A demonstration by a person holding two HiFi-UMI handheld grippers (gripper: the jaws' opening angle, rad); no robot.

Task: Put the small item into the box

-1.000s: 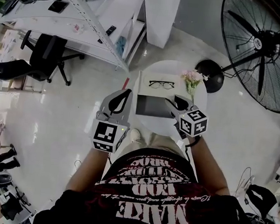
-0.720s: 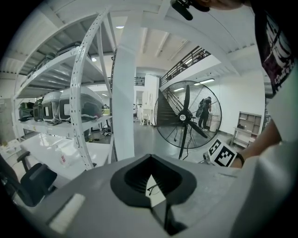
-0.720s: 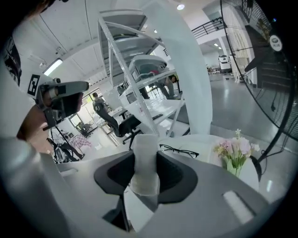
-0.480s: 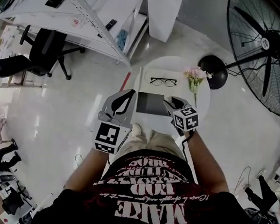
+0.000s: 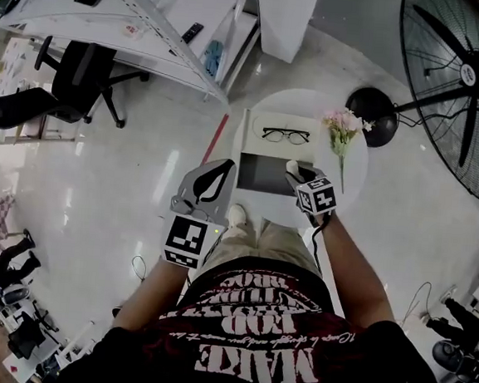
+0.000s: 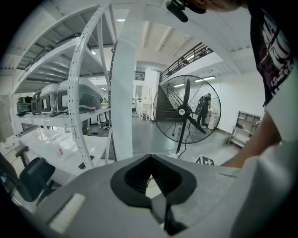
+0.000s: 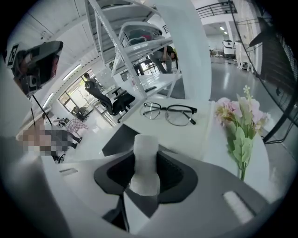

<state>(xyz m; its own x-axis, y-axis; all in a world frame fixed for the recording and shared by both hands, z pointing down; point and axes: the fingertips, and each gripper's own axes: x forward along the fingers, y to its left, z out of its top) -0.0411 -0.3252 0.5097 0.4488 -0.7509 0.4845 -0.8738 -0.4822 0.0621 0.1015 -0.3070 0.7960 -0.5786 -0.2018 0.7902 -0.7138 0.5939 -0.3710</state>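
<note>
1. The item is a small white thing, like a little tube. The right gripper has its jaws closed on it. It is up in the air, over the right side of the box or very close to it.
2. It looks light and smooth, so it could slip. It may be a bit soft, but the picture is not sharp enough to be sure.
3. The jaws hold it low down, around its wider bottom part. The top sticks out past the jaws. That seems a good place to hold it, because the free top can go into the box first.
4. The box is the dark flat shape on the table. The glasses lie just past the far side of the box. The flowers are to the right of the box.
5. The left gripper is to the left of the box, off the table. Its jaws are closed together, with nothing in them.
6. Some things are hard to see.
   - In the head view, the right gripper covers the right end of the box.
   - In the right gripper view, only a dark corner of the box shows behind the item.
   - I cannot tell how deep the box is.
   - The very bottom of the item is hidden in the jaws.
</note>
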